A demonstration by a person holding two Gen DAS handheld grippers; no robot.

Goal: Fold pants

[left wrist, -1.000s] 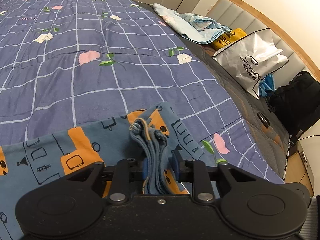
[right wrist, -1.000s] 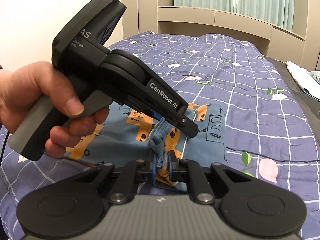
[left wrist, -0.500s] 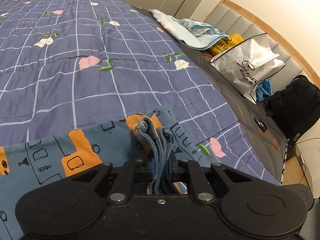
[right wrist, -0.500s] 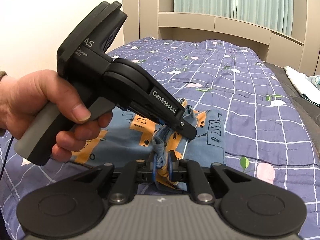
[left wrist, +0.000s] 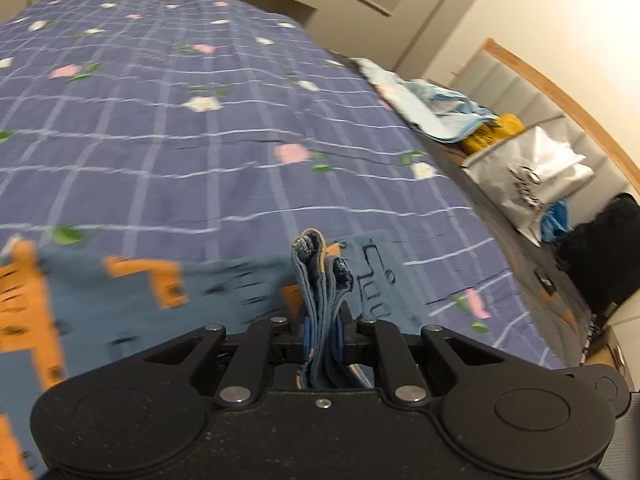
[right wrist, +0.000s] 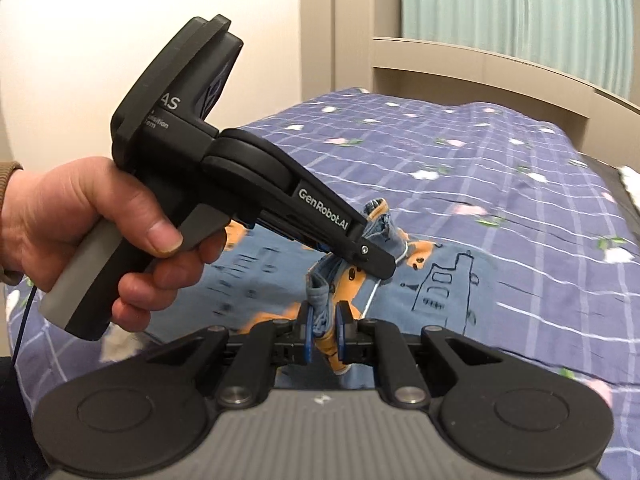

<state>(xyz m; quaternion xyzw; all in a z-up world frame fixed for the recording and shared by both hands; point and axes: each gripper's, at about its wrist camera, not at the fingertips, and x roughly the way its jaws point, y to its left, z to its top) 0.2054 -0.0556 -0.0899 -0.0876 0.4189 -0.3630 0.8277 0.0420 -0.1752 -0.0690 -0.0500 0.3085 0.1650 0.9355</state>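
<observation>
The pants (left wrist: pixel 168 300) are blue with orange and black cartoon prints and lie on the purple checked bedspread (left wrist: pixel 168 152). My left gripper (left wrist: pixel 323 336) is shut on a bunched edge of the pants, several layers standing up between its pads. My right gripper (right wrist: pixel 323 336) is shut on another bunched edge of the pants (right wrist: pixel 448 280). In the right wrist view the left gripper (right wrist: pixel 372 252), held in a hand, is just ahead and to the left, pinching the fabric close to mine. Both held edges are lifted off the bed.
At the right side of the bed lie a light blue cloth (left wrist: pixel 436 108), a yellow bag (left wrist: pixel 496 132), a white shopping bag (left wrist: pixel 532 176) and a black bag (left wrist: pixel 608 248). A wooden shelf unit and curtain (right wrist: pixel 520 12) stand behind the bed.
Both grippers have lifted and moved with the held pants edges; the views tilted up and the fabric is blurred. Both stay shut.
</observation>
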